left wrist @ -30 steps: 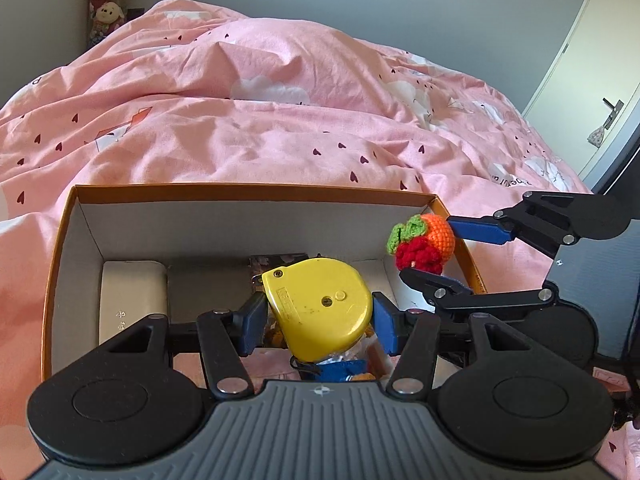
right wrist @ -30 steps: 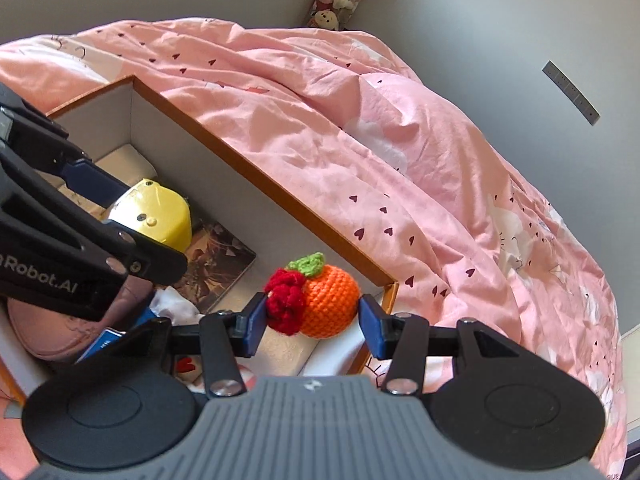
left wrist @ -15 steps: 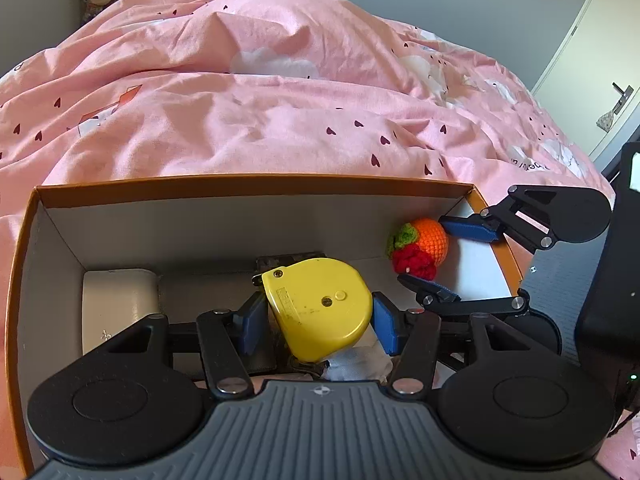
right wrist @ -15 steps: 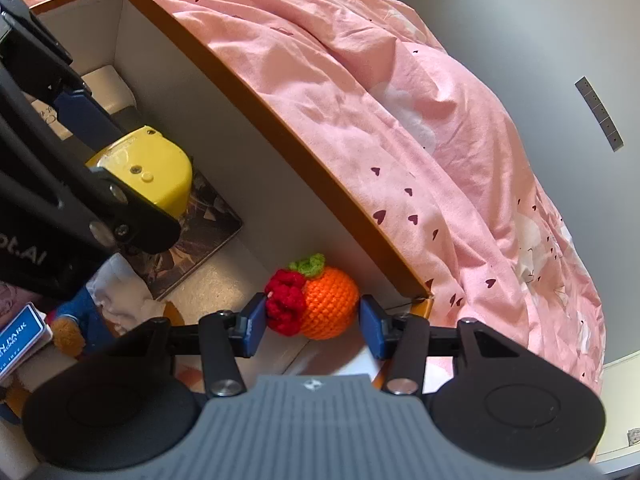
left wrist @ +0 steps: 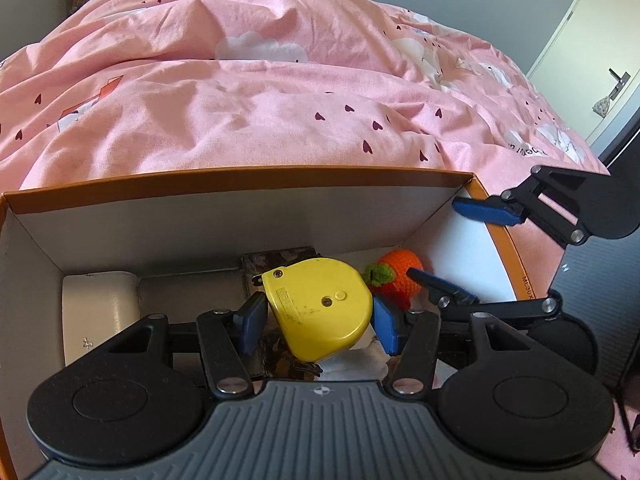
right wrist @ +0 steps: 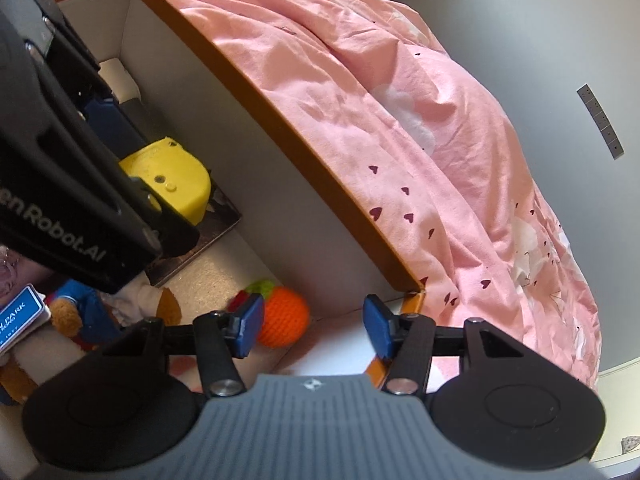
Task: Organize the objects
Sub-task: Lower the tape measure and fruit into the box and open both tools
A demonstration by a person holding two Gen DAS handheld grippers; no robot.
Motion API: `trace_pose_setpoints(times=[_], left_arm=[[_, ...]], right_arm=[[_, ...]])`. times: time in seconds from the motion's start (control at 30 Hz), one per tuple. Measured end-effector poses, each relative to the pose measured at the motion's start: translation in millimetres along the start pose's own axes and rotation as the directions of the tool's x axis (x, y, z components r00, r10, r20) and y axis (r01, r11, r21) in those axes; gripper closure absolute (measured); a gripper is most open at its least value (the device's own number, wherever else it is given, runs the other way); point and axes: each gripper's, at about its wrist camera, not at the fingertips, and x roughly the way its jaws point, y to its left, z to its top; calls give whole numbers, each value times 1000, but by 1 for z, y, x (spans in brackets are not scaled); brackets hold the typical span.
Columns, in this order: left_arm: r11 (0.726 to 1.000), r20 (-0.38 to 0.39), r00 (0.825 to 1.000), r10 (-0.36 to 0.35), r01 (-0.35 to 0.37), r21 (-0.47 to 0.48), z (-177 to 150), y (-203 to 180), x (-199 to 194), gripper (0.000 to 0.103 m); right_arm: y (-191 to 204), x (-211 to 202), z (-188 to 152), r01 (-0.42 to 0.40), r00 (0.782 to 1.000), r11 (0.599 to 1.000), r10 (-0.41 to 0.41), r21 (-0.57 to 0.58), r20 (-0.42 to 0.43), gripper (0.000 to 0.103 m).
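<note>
box (left wrist: 502, 240) rim reads "ML30X"; left claw (right wrist: 60, 216) "Robot.AI".

Bright daylight; sharp focus; fisheye-bent edges

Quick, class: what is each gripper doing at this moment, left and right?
Left gripper: shut on the yellow tape measure, over the box.
Right gripper: jaws opening; the crocheted orange lies in the box, no longer gripped.

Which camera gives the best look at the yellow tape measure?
The left wrist view: the yellow tape measure sits centred and whole between the left gripper pads. In the right wrist view, that gripper's black body covers part of it.
</note>
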Motion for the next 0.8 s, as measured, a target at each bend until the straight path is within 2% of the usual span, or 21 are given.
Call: trace_pose_setpoints(times=[0.17,0.33,0.47,0.57,0.7,0.8], left_arm=[[998,-57,998,6,-2,69,0,-11,8,39],[993,-73,996,60,-52,105,0,-22,18,39],[989,-77,992,100,-91,114,1,-25,25,39],[984,-84,990,117,-104,145,1,-30,30,39],[986,-88,990,111,-99,133,3,-32,33,39],[989,-61,994,90,-83,119,3,-31,29,30]], right_arm=[[-9,-20,-5,-4,999,999,1,51,51,46],[3,-29,-14,52,995,998,-51,-17,87,47],[6,-33,-19,107,990,993,-101,-52,99,40],[-1,-35,-22,96,992,995,-93,-31,85,40],[-6,-36,-26,91,993,996,-91,9,72,39],[-6,-38,-29,78,995,996,-80,34,67,39]])
